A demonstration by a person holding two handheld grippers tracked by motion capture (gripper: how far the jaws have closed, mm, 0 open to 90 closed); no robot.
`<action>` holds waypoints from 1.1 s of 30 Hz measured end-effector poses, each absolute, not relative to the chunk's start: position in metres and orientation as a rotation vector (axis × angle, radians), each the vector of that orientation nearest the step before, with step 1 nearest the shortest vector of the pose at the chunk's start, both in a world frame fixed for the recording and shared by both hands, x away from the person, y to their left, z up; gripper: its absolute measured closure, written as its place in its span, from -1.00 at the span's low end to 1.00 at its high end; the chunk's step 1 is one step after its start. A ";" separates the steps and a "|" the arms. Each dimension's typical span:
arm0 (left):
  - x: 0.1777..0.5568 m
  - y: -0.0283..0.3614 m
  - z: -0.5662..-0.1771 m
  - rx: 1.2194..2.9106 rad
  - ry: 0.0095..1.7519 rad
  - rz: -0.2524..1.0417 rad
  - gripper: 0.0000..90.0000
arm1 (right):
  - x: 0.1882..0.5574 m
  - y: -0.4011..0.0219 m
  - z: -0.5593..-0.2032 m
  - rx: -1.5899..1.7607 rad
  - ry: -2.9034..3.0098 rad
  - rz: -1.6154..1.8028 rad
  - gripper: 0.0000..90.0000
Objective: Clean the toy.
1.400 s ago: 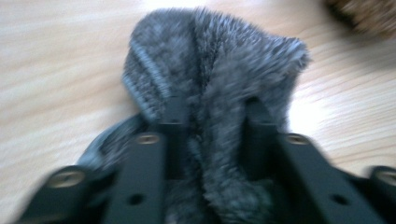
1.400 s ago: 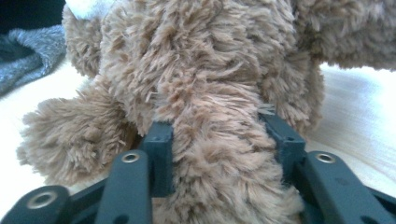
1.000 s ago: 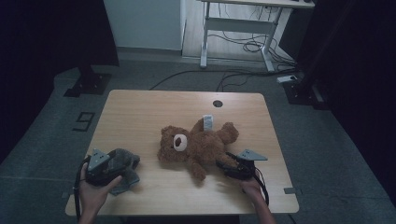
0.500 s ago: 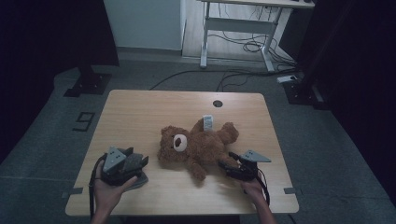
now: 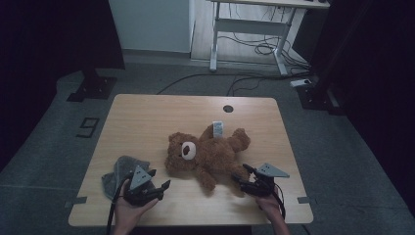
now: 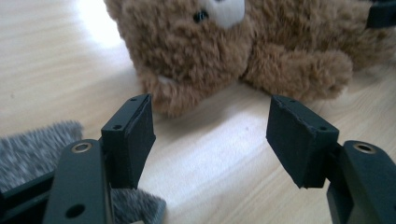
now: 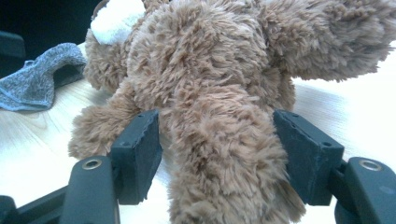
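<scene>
A brown teddy bear (image 5: 210,152) lies on its back in the middle of the wooden table (image 5: 147,117), head toward the left. My left gripper (image 5: 160,177) stands open just left of the bear's head, low over the tabletop. Its own view shows the head and an arm (image 6: 210,51) a short way beyond the empty jaws (image 6: 210,135). My right gripper (image 5: 240,173) is at the bear's lower right. One furry leg (image 7: 219,140) lies between its open pads (image 7: 140,149); the fur brushes them but looks unsqueezed.
A grey knitted cloth (image 5: 117,171) lies crumpled at the front left, just behind my left gripper. A white tag (image 5: 218,128) sticks up from the bear. A cable hole (image 5: 228,108) sits near the table's far edge. A desk frame and cables stand on the floor beyond.
My left gripper has moved right, off the grey cloth and toward the bear's head. My right gripper has shifted slightly at the bear's leg.
</scene>
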State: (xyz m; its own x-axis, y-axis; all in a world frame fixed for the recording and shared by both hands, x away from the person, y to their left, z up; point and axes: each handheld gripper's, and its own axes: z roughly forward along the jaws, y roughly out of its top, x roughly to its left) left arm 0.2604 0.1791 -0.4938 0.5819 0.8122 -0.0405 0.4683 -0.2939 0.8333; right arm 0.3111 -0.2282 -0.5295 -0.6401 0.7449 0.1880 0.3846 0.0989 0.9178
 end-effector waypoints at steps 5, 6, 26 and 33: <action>0.258 0.182 -0.507 1.950 1.047 0.495 -0.29 | 0.301 -0.228 -0.531 1.112 2.058 1.556 -0.26; 0.258 0.183 -0.509 1.950 1.052 0.485 -0.29 | 0.299 -0.229 -0.531 1.114 2.061 1.555 -0.26; 0.261 0.185 -0.524 1.988 1.074 0.433 -0.27 | 0.258 -0.256 -0.552 1.177 2.073 1.494 -0.28; 0.262 0.186 -0.525 1.979 1.080 0.430 -0.27 | 0.260 -0.258 -0.553 1.184 2.075 1.485 -0.29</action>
